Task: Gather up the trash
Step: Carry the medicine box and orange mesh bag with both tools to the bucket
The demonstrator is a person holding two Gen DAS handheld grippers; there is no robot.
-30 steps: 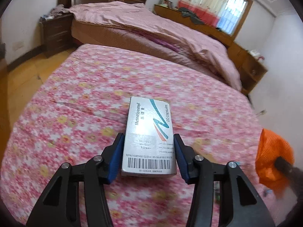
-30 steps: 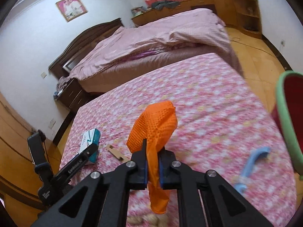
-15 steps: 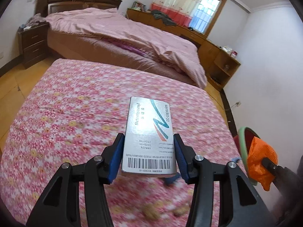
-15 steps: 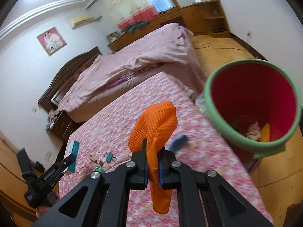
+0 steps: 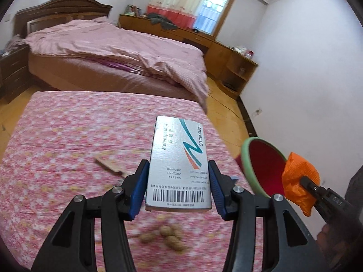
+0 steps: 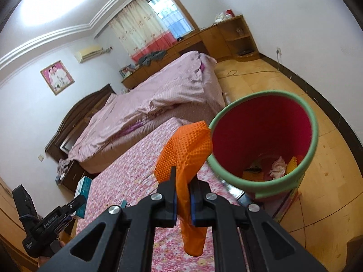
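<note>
My left gripper (image 5: 179, 176) is shut on a silver medicine box (image 5: 179, 158) with a teal and orange swoosh, held above the pink floral tablecloth (image 5: 68, 140). My right gripper (image 6: 182, 181) is shut on an orange textured glove (image 6: 186, 149) that hangs down between its pads. A red bin with a green rim (image 6: 263, 145) stands on the floor just right of the glove, with trash at its bottom. In the left wrist view the same bin (image 5: 263, 165) shows at right, and the right gripper with the glove (image 5: 299, 181) is beside its rim.
Peanuts (image 5: 168, 235) and a wooden stick (image 5: 109, 163) lie on the tablecloth below the box. A bed with a pink cover (image 5: 113, 52) stands behind the table. Wooden cabinets (image 5: 229, 63) line the far wall. Wooden floor (image 6: 329, 181) surrounds the bin.
Both grippers have swung to the right and risen, carrying the box and the glove. The bin has come into close view beside the glove; peanuts and the stick now show under the box.
</note>
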